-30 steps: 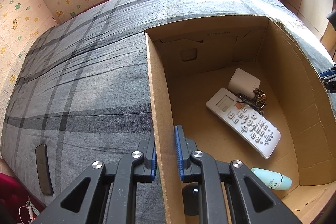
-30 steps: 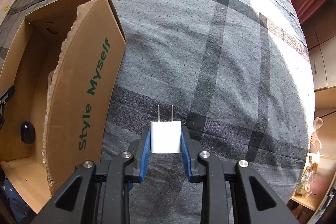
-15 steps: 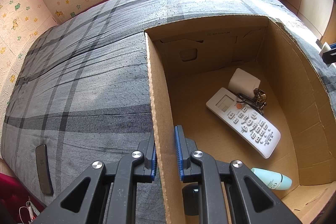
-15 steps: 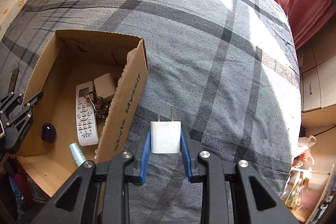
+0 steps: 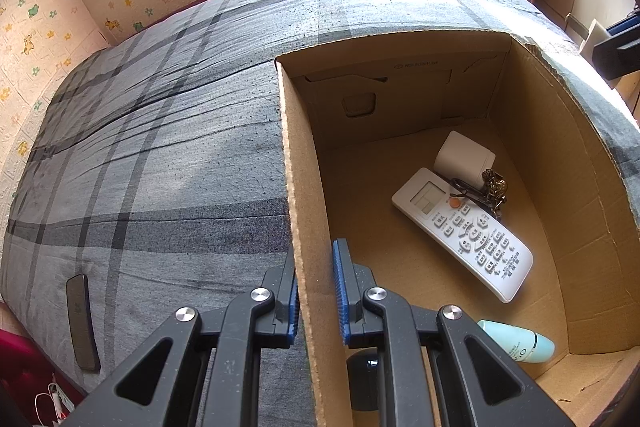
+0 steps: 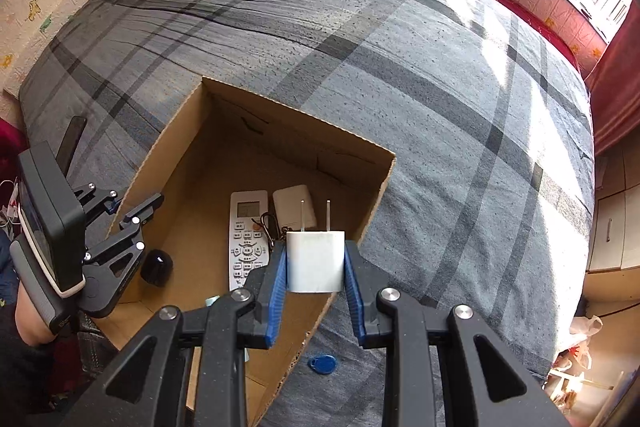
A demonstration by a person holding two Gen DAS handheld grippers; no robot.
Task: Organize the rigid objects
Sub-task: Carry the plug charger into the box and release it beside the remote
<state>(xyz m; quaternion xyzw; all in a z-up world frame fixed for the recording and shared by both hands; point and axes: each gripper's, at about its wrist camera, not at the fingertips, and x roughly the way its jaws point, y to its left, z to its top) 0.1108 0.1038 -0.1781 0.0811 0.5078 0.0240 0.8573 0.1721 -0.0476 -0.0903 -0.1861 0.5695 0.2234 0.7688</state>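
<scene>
An open cardboard box (image 5: 304, 211) (image 6: 376, 195) lies on the grey plaid bed. Inside it are a white remote (image 5: 464, 231) (image 6: 246, 235), a white block (image 5: 464, 157), a key ring (image 5: 490, 187), a pale blue bottle (image 5: 520, 345) and a black round object (image 6: 157, 267). My left gripper (image 5: 316, 291) is shut on the box's left wall. My right gripper (image 6: 316, 267) is shut on a white plug charger (image 6: 316, 259), prongs forward, held above the box's right wall.
A dark phone (image 5: 82, 321) lies on the bed (image 5: 160, 147) near its left edge. A blue key fob (image 6: 323, 363) lies on the bed beside the box. Wardrobe doors (image 6: 612, 227) stand to the right of the bed.
My right gripper has risen and swung left with the charger, from over the bare bed to above the box's right wall. The left gripper has not moved.
</scene>
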